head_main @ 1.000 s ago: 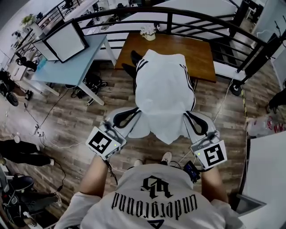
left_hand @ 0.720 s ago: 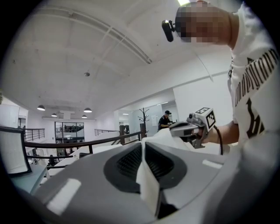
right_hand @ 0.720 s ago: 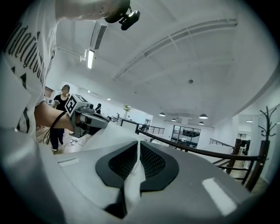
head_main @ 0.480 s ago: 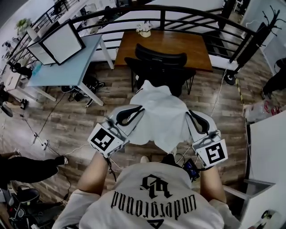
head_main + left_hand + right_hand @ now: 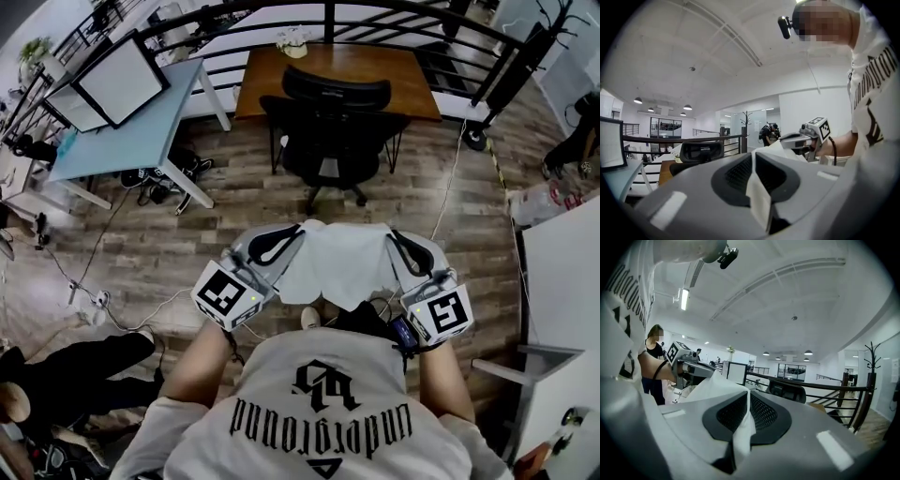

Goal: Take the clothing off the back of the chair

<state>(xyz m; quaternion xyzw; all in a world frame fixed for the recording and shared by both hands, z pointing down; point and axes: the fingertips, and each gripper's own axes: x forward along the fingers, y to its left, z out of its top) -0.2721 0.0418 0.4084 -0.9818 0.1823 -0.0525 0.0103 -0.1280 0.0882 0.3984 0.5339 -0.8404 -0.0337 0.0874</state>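
Clothing point(image 5: 342, 270) pinched in left hand-held gripper point(image 5: 292, 234) and right hand-held gripper point(image 5: 396, 237).

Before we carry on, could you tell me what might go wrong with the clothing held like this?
The left gripper and right gripper each pinch only a thin fold of the clothing, so a corner could slip out. The loose middle hangs above the person's shoe, so it might drag or get stepped on.
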